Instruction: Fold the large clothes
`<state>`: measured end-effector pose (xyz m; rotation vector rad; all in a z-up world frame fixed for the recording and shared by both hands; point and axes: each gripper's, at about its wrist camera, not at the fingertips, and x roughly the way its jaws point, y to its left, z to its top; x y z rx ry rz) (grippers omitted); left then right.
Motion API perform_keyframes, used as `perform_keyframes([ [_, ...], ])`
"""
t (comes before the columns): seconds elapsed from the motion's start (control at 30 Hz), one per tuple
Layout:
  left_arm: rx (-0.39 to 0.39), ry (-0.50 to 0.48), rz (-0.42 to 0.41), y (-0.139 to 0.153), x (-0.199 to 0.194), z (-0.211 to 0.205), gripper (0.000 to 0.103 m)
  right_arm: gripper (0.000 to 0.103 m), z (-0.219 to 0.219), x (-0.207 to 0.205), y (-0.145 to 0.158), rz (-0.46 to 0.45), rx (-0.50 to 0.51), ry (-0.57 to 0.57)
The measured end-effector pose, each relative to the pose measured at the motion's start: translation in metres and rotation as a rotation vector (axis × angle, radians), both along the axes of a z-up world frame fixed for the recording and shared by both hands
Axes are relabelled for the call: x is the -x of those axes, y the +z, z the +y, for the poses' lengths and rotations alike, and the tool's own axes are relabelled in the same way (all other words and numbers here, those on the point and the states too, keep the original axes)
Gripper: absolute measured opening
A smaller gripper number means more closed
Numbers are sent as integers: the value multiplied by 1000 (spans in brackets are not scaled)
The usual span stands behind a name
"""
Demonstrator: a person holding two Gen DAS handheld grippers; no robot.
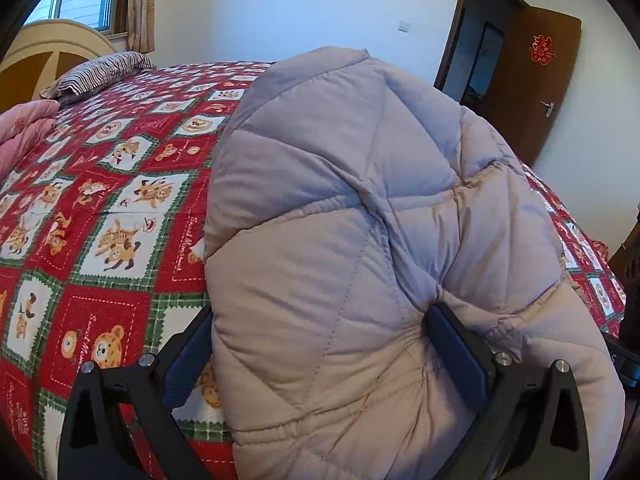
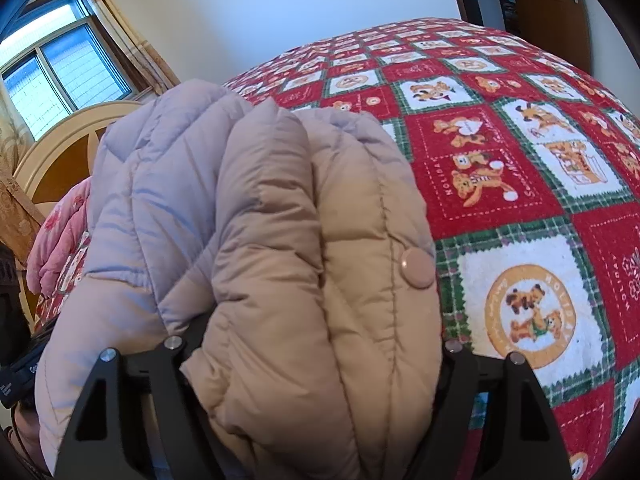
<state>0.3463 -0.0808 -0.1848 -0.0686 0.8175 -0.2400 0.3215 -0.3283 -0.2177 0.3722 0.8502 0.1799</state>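
Mostly puffy jacket bunched between both grippers' fingers, blocking bedspread, pillow, door

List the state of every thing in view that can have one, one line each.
Puffer jacket: bunched into thick folds, lifted at its near end, partly on the bedspread.
Snap button: unfastened, showing.
Left gripper: shut on the jacket.
Right gripper: clamped around a thick wad of the jacket.
Door: open.
Curtain: drawn aside.
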Motion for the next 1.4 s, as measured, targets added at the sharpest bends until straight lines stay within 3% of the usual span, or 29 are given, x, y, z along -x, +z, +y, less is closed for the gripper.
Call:
perform_keyframes([
  [0.17, -38, -17, -21, 6, 3, -10, 91, 56, 7, 6, 4, -23, -3, 19],
  [0.27, -98, -27, -42, 12, 9, -20, 77, 47, 12, 9, 7, -38, 19, 26],
  [0.43, -191, -46, -111, 34, 28, -30, 41, 33, 19, 25, 18, -85, 59, 12],
  [0.57, -182, -60, -159, 61, 48, -25, 38, 27, 15, 37, 29, -103, 19, 12],
  [0.87, -179, -54, -239, 101, 83, 8, 34, 26, 41, 68, 61, -176, -28, 54],
  [1.4, -199, 94, -338, 146, 121, 114, 29, 25, 145, 71, 109, -275, -50, 228],
])
